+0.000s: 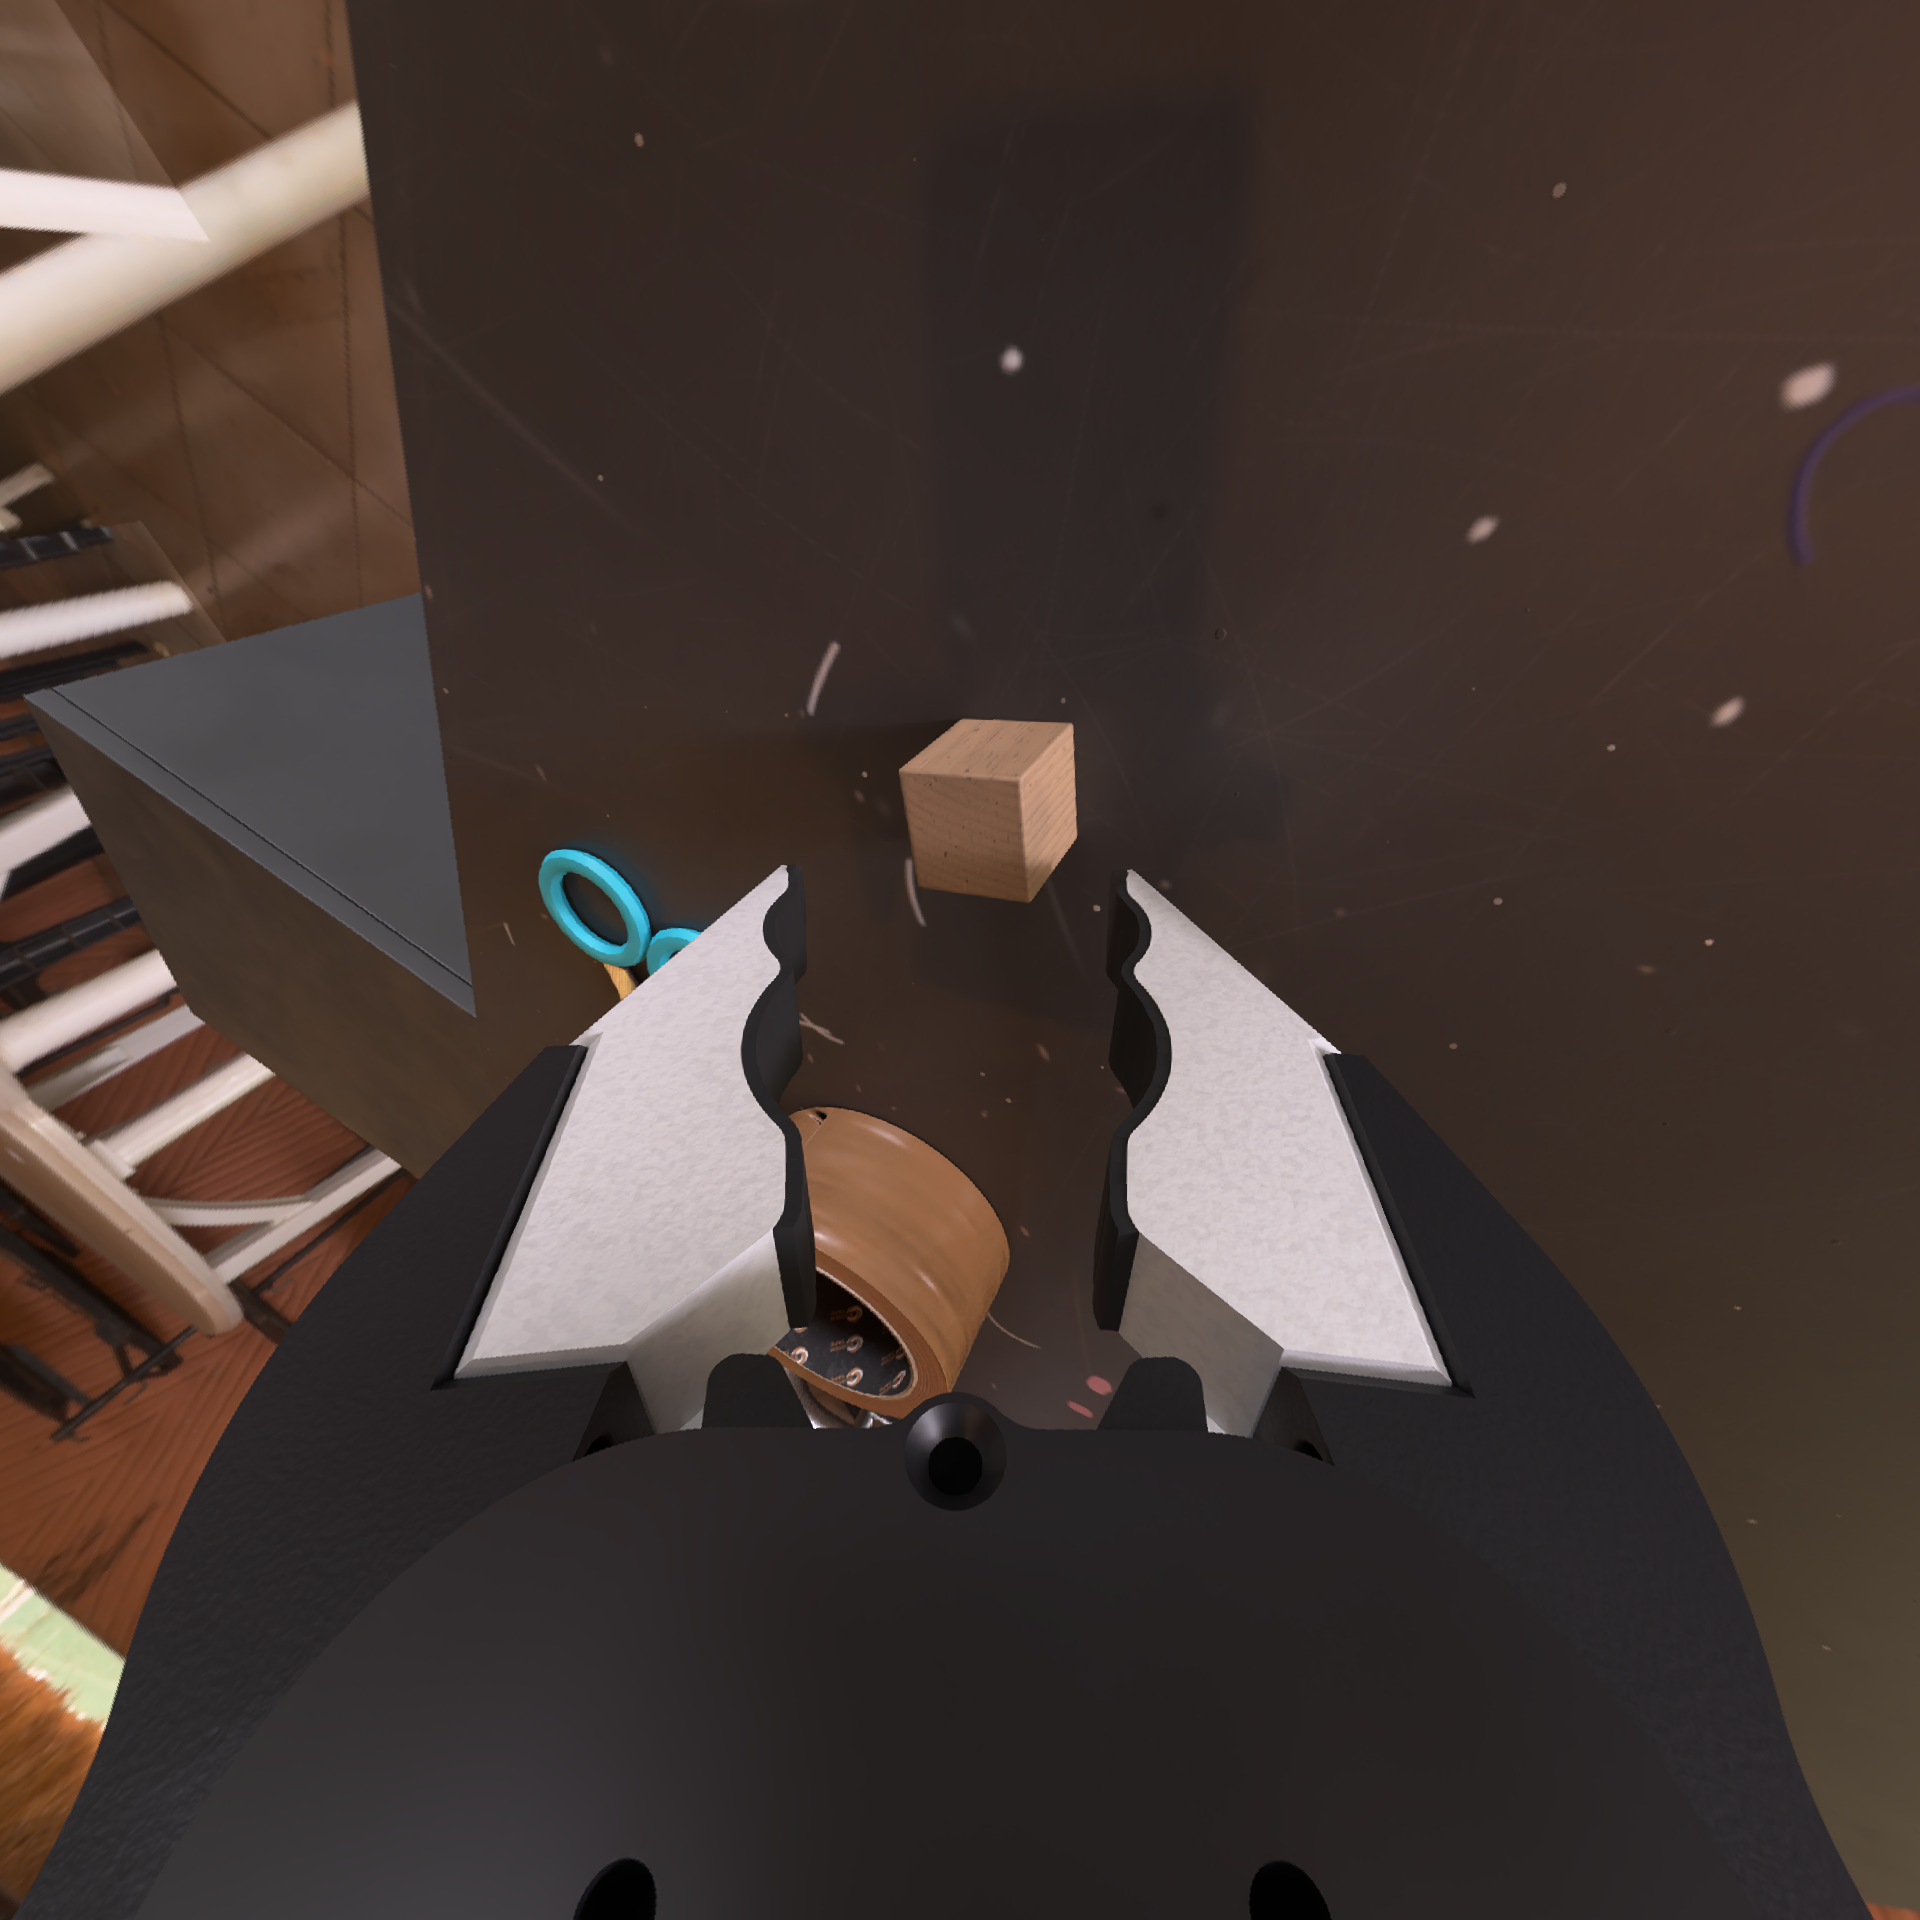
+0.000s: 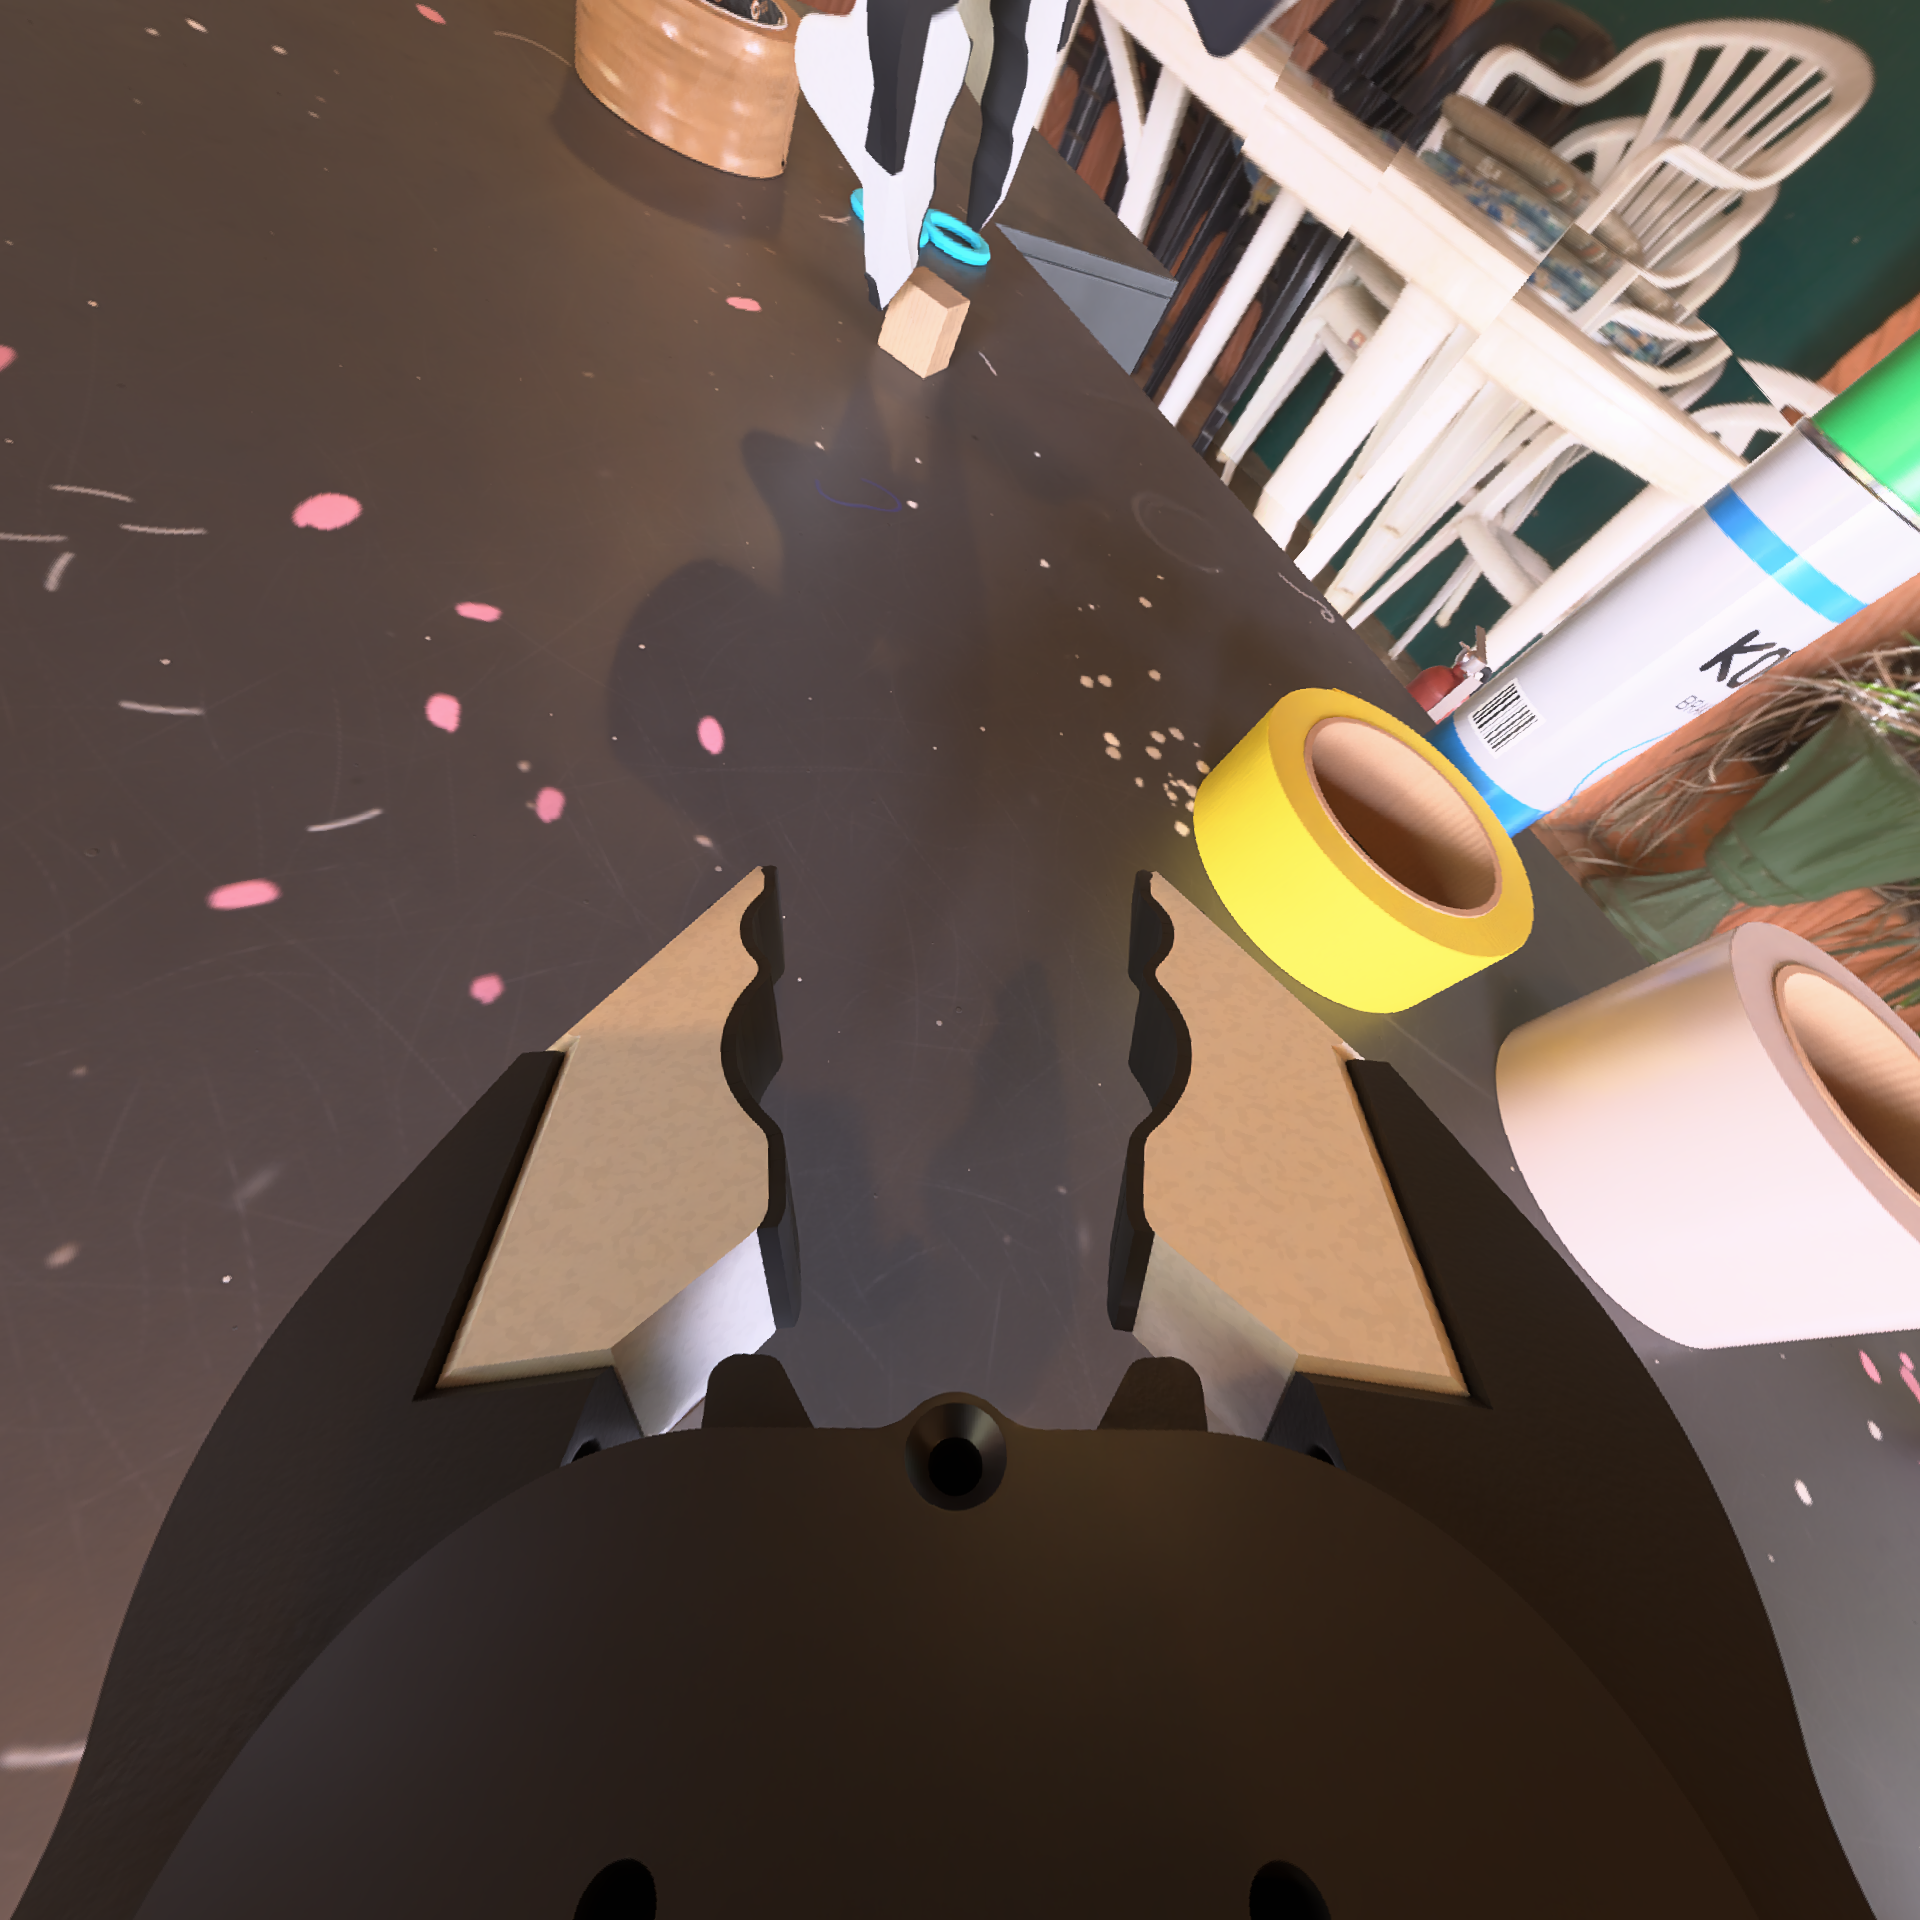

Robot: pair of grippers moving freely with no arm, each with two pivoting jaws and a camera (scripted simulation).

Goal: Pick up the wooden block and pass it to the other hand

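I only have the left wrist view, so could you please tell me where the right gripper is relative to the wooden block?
Observer: The right gripper sits far back along the table from the wooden block, jaws open and empty.
Operator: Is anything lying beside it?
Observer: Yes, a yellow tape roll lies just to its right, with a white tape roll nearer the camera.
Operator: How close does my left gripper look from there?
Observer: The left gripper hangs just above and behind the block, fingertips pointing down at it, with the brown tape roll beyond.
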